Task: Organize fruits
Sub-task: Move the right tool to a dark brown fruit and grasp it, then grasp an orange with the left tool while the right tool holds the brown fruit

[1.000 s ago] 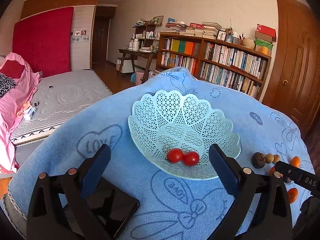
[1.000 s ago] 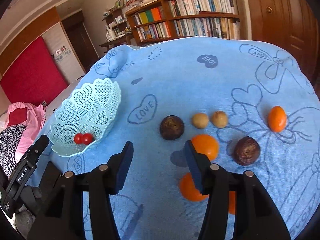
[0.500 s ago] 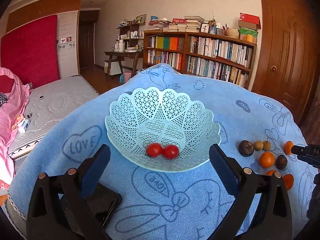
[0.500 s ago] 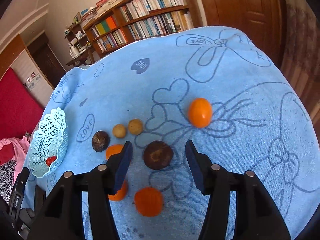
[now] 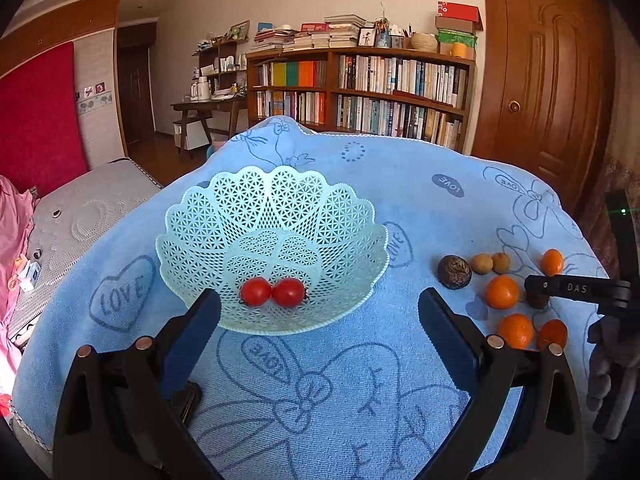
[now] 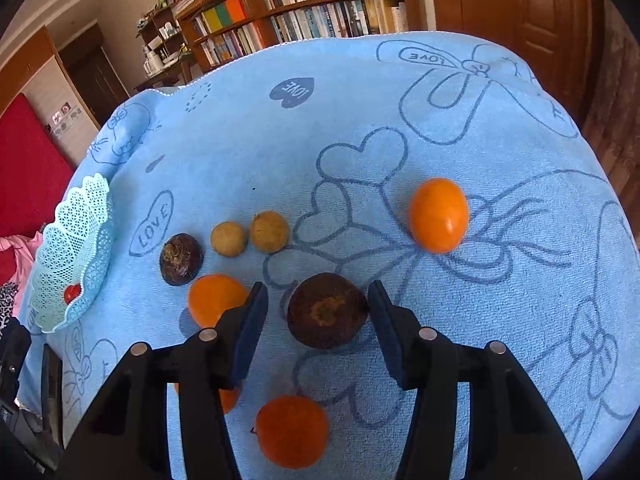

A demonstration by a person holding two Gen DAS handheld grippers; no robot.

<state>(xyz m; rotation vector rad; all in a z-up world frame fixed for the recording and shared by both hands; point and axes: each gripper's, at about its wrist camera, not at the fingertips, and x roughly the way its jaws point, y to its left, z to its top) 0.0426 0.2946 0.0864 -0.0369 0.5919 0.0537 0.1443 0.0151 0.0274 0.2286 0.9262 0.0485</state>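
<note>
Right claw [image 6: 318,312], jaws apart, straddles a dark brown fruit [image 6: 327,310]; closing on it looks next. Left claw [image 5: 319,316], also apart, faces the basket [image 5: 276,208]

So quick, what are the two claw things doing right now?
Left gripper: open, holding nothing, facing the basket.
Right gripper: open, straddling the dark round fruit, not yet gripping it.

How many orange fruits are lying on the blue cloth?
4: an oval one far right, one left of the right gripper, one nearest the camera, and one mostly hidden behind the gripper's finger.
</note>
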